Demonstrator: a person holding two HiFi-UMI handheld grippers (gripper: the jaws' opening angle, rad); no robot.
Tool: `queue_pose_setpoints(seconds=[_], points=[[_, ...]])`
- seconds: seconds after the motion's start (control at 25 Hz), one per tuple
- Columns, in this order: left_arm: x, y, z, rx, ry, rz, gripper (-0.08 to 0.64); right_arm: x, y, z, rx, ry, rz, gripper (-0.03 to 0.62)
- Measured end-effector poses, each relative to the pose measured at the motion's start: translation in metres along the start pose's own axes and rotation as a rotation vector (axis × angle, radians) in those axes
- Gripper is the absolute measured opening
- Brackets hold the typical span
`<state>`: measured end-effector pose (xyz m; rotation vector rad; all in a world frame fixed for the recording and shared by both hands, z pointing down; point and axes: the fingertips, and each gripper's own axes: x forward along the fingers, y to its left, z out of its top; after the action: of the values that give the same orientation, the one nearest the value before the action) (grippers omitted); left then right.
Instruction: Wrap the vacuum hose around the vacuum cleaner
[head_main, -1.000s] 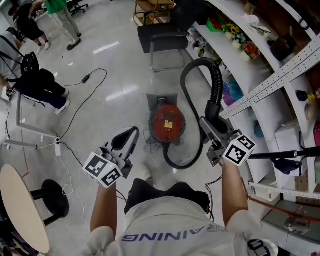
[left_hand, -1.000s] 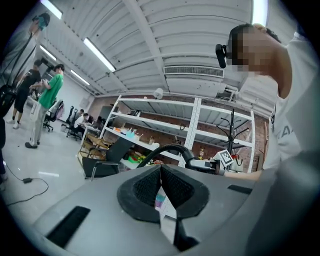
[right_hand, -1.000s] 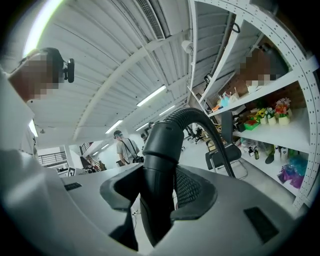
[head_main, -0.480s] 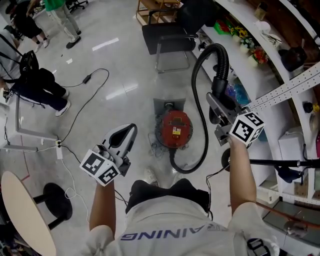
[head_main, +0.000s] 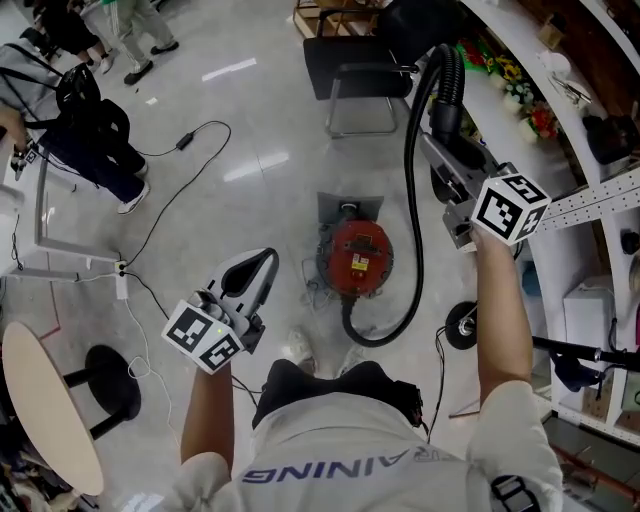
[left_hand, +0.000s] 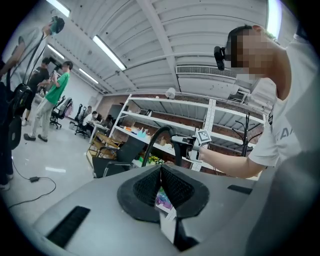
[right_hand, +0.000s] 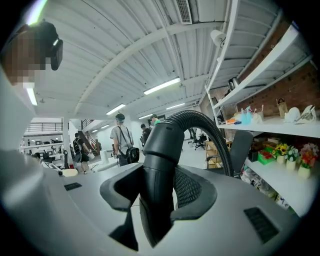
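My right gripper (head_main: 440, 150) is raised at the right, clamped on the stiff end piece (right_hand: 157, 155) of the black hose (head_main: 411, 210); in the right gripper view the end piece stands upright between the jaws, with both pads pressed against it. From there the ribbed hose arcs up and over, then drops to the floor (head_main: 250, 120) on the right side of the red vacuum cleaner (head_main: 358, 258). It bends round the side nearest me and joins the vacuum cleaner low on that side, so the hose hangs as one loose loop beside it, not wound on the body. The vacuum cleaner sits on the floor roughly between my two arms, just ahead of my feet. My left gripper (head_main: 262, 270) is held low at the left, well apart from the hose. Its jaws are closed pad to pad with nothing between them, as the left gripper view (left_hand: 161, 182) shows. A black chair (head_main: 360, 70) stands beyond the vacuum cleaner, and shelves (head_main: 560, 150) with small items run along the right. A thin cable (head_main: 170, 195) trails across the floor at the left, a round table (head_main: 40, 400) sits at the lower left, and people (head_main: 90, 130) stand at the upper left
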<state>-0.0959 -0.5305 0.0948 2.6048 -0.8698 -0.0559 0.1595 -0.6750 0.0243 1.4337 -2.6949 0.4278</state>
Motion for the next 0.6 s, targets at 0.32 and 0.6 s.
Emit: queue_pose_setpoints(seconds=[0.32, 0.6], points=[[-0.005, 0.018, -0.004, -0.021, -0.001, 0.041, 0.018, 0.055, -0.003, 0.028, -0.079, 0.009, 0.041, 0.178], [-0.014, 0.030, 0.002, -0.030, -0.019, 0.073, 0.017, 0.095, 0.025, 0.043, -0.109, 0.005, 0.127, 0.178]])
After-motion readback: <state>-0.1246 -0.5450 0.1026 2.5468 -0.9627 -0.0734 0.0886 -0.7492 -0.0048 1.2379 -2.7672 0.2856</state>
